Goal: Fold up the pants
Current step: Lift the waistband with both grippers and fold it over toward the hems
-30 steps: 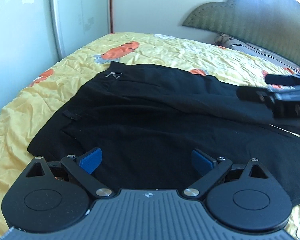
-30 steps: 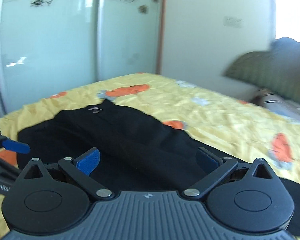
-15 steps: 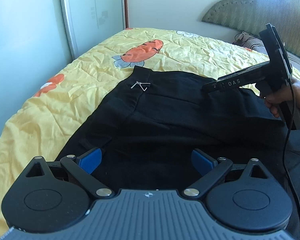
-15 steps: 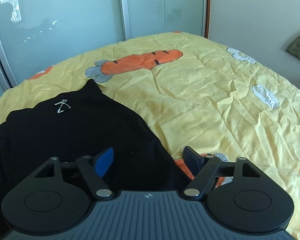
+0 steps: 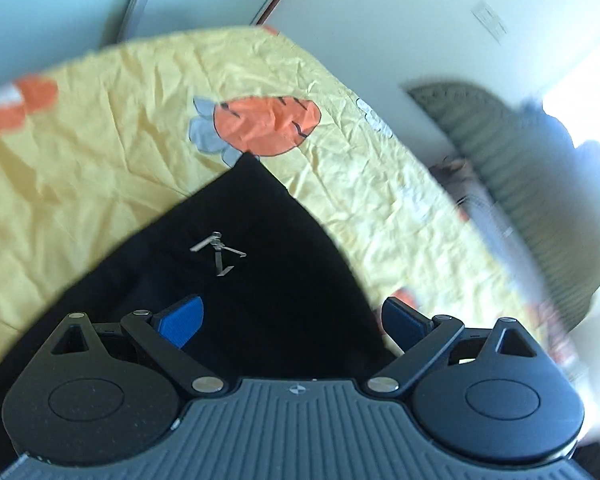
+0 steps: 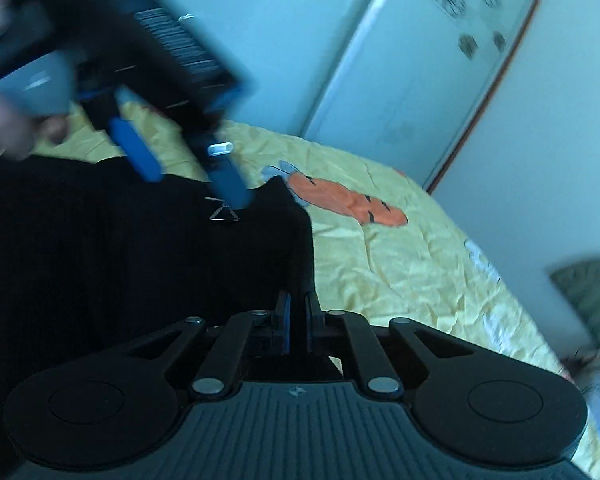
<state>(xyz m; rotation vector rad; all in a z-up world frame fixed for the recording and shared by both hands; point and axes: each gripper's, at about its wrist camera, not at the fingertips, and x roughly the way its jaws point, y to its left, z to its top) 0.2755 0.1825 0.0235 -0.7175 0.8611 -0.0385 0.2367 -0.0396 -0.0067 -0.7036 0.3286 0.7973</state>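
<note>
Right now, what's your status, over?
Right tool just closed, pinching edge of black fabric pants. Left tool open, hovering over pants near silver logo. Nothing in the way on yellow carrot-print bedsheet.

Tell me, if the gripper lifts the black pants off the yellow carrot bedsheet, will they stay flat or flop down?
Probably flop. The black fabric pants lie soft and flat on the yellow carrot-print bedsheet, so the unheld part would likely hang. They look thin, so probably light. The right gripper, jaws just closed, seems to pinch only their edge, and the open left gripper may need to help.
</note>
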